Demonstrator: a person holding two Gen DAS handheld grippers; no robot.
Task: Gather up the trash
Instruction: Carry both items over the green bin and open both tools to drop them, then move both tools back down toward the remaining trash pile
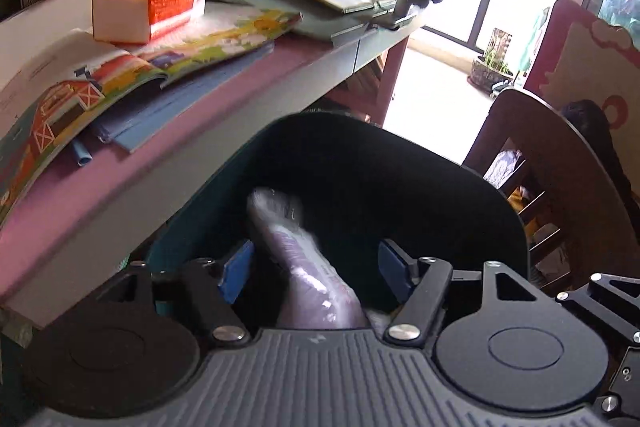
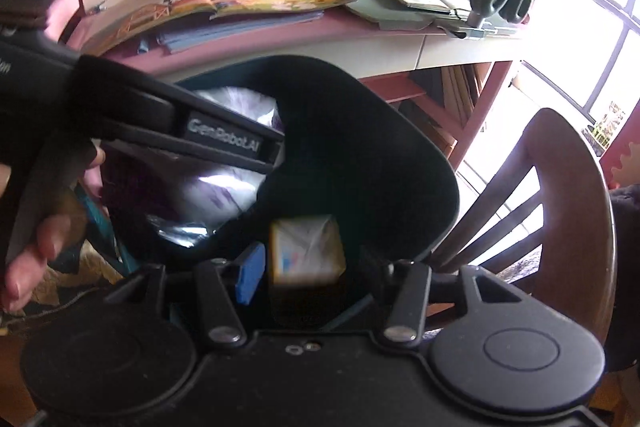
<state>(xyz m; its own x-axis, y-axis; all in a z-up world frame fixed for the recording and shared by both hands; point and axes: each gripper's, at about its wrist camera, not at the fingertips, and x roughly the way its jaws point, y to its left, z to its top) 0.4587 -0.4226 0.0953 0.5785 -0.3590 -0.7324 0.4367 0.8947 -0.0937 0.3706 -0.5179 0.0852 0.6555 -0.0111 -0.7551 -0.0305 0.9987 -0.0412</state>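
**Both claws over the bin, trash loose between the pads**

Landmark: the dark bin (image 1: 400, 187) below the worktop (image 1: 132, 187) edge.

Left claw (image 1: 316, 271): I read it as released. Its blue pads (image 1: 236, 271) stand apart over the bin mouth, and the purple-white plastic wrapper (image 1: 304, 267) hangs between them, blurred, touching neither pad that I can see. It reaches down into the bin.

Right claw (image 2: 308, 269): also released. A small yellow-white carton (image 2: 306, 251), blurred, sits between its pads inside the bin opening, just beside the left pad; contact I cannot tell.

In the right wrist view the left claw's black body crosses the bin's left half, with a hand (image 2: 28, 251) on it, hiding part of the wrapper.

Around the bin: a wooden chair (image 2: 560, 207) just right of it; above it, a picture book (image 1: 132, 75) and tissue pack (image 1: 152, 3).
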